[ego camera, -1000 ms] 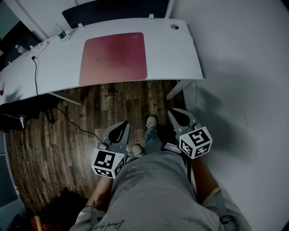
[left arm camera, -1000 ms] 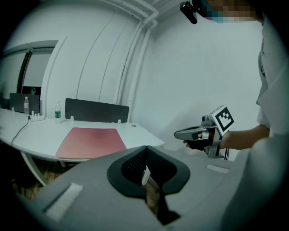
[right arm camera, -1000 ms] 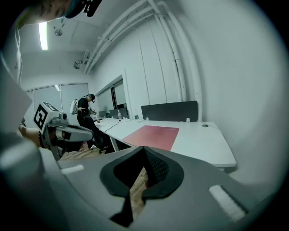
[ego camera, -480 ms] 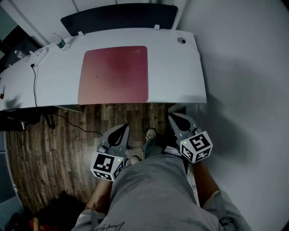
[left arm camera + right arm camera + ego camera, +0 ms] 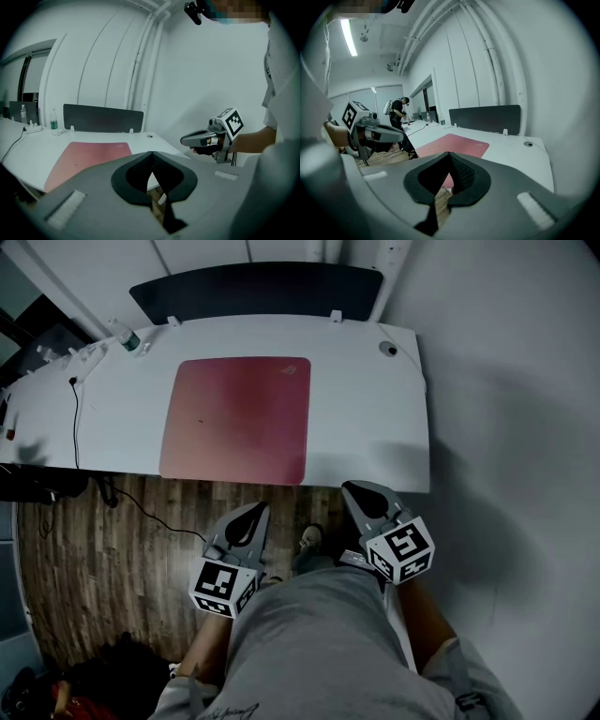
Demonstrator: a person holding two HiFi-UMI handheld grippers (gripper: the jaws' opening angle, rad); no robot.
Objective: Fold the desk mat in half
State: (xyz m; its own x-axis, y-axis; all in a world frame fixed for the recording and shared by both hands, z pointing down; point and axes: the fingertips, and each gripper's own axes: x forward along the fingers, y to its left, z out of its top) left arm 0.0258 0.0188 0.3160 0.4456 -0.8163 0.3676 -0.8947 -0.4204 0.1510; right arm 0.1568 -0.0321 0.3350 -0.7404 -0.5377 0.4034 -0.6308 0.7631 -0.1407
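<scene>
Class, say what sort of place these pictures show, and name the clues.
Most likely an office: a long white desk with a dark divider panel behind it, a red desk mat lying flat, and a cable.

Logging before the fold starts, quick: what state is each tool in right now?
Left tool: closed, holding nothing.
Right tool: closed, holding nothing.

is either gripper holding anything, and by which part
Nothing is held: the left gripper and right gripper are both shut and empty, and the desk mat lies flat on the desk, untouched.
</scene>
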